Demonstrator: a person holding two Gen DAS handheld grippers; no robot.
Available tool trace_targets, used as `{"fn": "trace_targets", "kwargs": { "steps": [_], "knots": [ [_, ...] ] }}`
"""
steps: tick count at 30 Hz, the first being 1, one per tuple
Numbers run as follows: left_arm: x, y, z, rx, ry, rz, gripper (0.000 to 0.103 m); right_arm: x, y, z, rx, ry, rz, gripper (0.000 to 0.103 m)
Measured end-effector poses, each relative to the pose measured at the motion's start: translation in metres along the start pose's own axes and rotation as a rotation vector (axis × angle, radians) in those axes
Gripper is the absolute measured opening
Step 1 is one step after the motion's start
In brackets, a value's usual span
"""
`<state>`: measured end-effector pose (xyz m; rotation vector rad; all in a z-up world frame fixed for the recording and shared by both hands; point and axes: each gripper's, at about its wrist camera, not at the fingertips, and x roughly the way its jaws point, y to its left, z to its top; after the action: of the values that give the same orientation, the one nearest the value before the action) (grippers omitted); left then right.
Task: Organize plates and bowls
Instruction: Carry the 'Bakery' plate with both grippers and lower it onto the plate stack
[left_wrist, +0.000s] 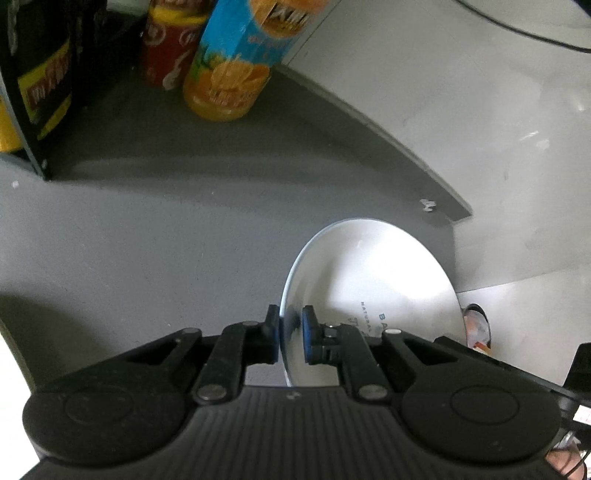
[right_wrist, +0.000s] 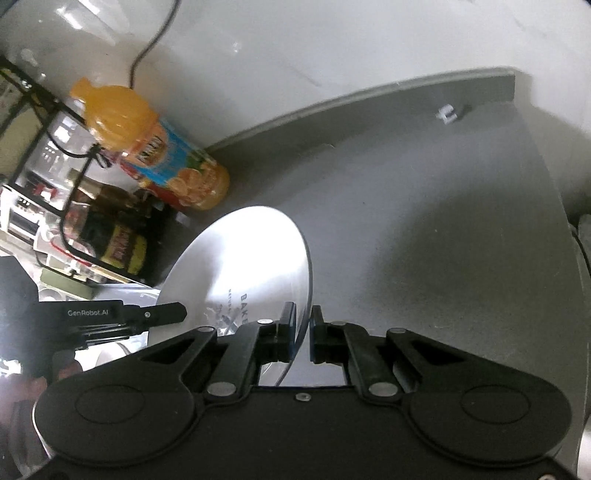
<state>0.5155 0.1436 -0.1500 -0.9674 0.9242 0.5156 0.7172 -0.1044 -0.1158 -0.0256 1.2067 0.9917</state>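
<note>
A white plate (left_wrist: 369, 269) with printed lettering on its underside is held up on edge above the grey counter (left_wrist: 147, 221). My left gripper (left_wrist: 290, 332) is shut on its near rim, one blue pad on each face. In the right wrist view the same plate (right_wrist: 251, 258) stands tilted, and my right gripper (right_wrist: 302, 332) is shut on the opposite rim. A black finger (right_wrist: 162, 313) of the left gripper reaches the plate from the left. No bowl is in view.
An orange juice bottle (left_wrist: 229, 74) (right_wrist: 177, 162), a red bottle (left_wrist: 166, 48) and a dark bottle (left_wrist: 48, 85) (right_wrist: 122, 251) stand at the counter's back by a black wire rack (right_wrist: 55, 122). A small white clip (left_wrist: 427, 205) lies near the counter's far edge. A white wall is behind.
</note>
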Motion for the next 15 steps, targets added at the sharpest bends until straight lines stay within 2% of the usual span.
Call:
{"fn": "trace_targets", "kwargs": {
  "steps": [7, 15],
  "knots": [
    [-0.033, 0.000, 0.005, 0.048, -0.031, -0.013, 0.010, -0.021, 0.034, -0.006, -0.022, -0.046, 0.015, 0.007],
    [-0.069, 0.032, -0.006, 0.043, -0.045, -0.011, 0.011, -0.023, 0.076, -0.030, -0.026, -0.049, 0.030, 0.007]
  ]
}}
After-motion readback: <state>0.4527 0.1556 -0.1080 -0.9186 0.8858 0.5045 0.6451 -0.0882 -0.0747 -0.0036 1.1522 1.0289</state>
